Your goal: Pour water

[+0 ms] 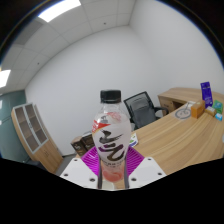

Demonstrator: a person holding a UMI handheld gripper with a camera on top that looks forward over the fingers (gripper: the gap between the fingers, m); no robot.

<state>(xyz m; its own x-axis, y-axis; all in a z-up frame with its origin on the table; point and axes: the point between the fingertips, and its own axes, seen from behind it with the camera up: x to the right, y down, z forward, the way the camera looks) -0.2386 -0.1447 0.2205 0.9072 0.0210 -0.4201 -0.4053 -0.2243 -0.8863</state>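
I see a bottle [112, 140] right in front of me, standing up straight between the two fingers of my gripper [112, 170]. The jaws are pinching the bottle: both purple pads [92, 160] press on its sides, one on each side, low on the bottle. It is held up in the air, well above the room's furniture.

The bottle is clear plastic with a white cap [110, 97] that is on top, closed. It has a white label with big black marks on it (I cannot read them). The bottom part of the bottle looks pinkish-red. I cannot tell how much water is inside.

Behind the bottle, off to the right, is a long wooden tabletop [185, 125]. At its far end there is a purple box [206, 93] standing upright. Just beside the box are a few small things, one orange and one pale and round, but they are too small for me to name. A black office chair [141, 105] sits behind the tabletop, near the wall.

Off to the left there is a wooden cabinet [38, 135] with glass doors, standing against the wall. The walls are white and plain. Up above, the ceiling has a bright light panel [58, 10] that is switched on, and a second one further left.
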